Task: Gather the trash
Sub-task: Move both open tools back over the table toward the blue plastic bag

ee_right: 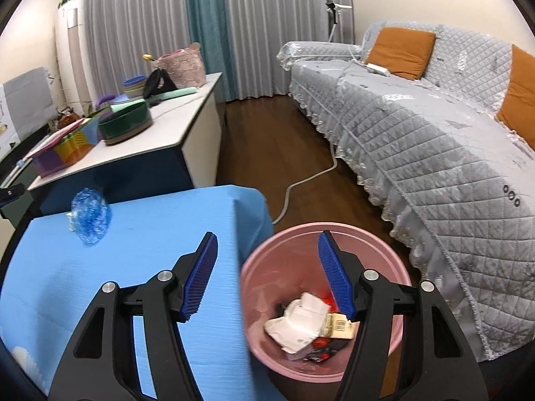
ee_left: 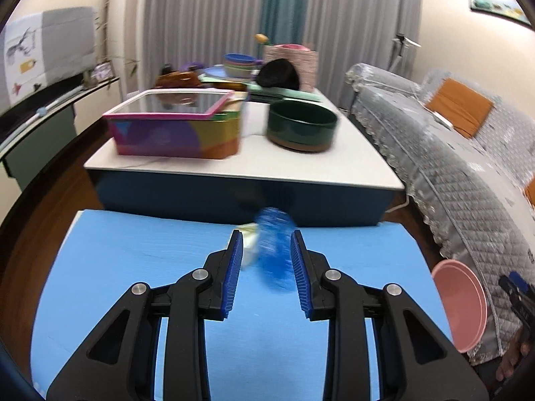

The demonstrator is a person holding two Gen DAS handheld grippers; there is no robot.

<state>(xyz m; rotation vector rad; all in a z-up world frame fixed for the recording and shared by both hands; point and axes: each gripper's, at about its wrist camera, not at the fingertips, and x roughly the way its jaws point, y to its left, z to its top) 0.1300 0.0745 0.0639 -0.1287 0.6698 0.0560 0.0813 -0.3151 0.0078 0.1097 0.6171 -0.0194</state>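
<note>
A crumpled blue plastic piece (ee_left: 275,247) lies near the far edge of the blue tabletop (ee_left: 133,267), with a pale scrap (ee_left: 249,239) beside it. My left gripper (ee_left: 266,234) is open just short of it, and the piece shows blurred between the fingertips without being pressed. The right wrist view shows the same blue piece (ee_right: 90,220) resting on the tabletop (ee_right: 100,267). My right gripper (ee_right: 267,237) is open and empty above the pink bin (ee_right: 267,267), which holds crumpled paper and wrappers (ee_right: 301,320). The bin (ee_left: 461,304) stands on the floor at the table's right.
Beyond the blue tabletop stands a low white table (ee_left: 301,167) with a colourful box (ee_left: 174,130) and a dark green bowl (ee_left: 301,127). A grey quilted sofa (ee_right: 418,133) runs along the right. A white cable (ee_right: 301,180) crosses the wooden floor.
</note>
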